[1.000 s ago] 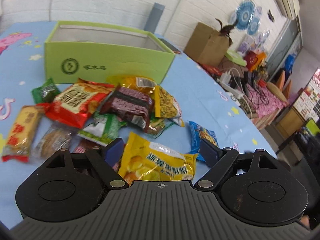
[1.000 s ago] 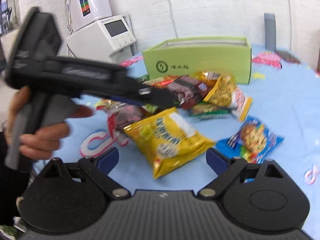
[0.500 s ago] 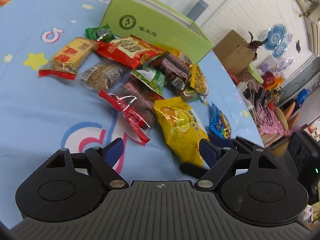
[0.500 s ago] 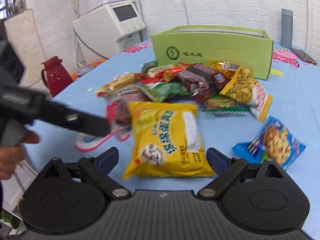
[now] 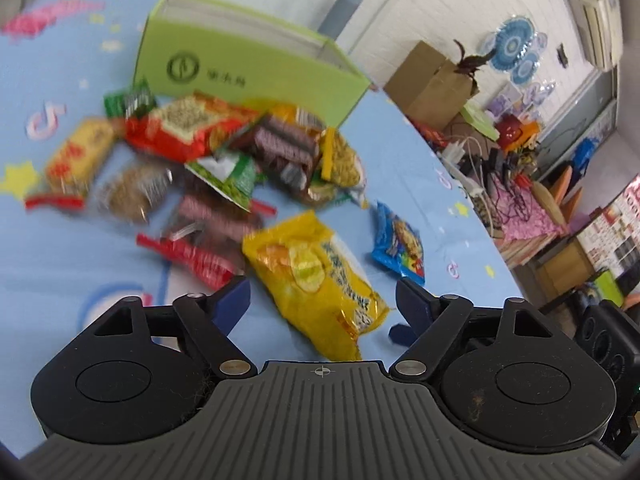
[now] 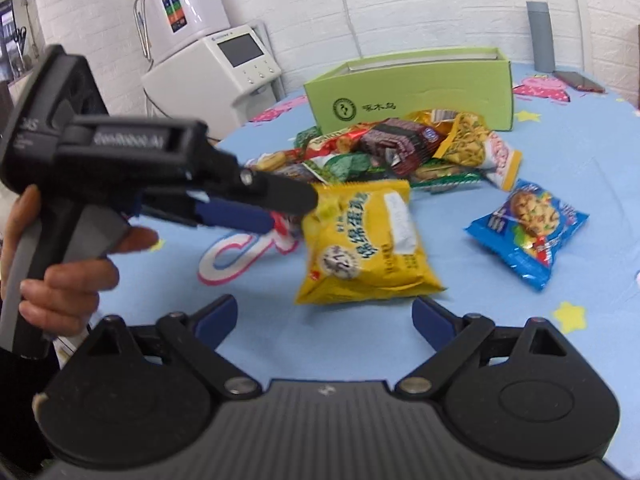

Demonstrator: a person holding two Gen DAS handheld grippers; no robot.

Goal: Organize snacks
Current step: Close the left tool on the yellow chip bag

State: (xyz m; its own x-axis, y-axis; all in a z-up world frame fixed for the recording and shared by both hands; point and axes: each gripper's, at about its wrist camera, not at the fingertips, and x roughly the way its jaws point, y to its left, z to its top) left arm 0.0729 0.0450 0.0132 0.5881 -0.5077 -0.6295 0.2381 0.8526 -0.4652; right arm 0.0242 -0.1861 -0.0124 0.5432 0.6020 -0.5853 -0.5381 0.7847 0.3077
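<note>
Two grippers hover open-jawed and empty over a desk (image 6: 600, 184) strewn with unsorted snacks (image 5: 224, 148), the green box (image 6: 412, 92) waiting beyond the pile. From the left, the left gripper (image 6: 276, 204), fist-held level, points at the yellow bag (image 6: 364, 240), where its slippery, puffed film could skid aside. The right gripper (image 6: 324, 320) hangs low just before the same bag, risking a clash.
</note>
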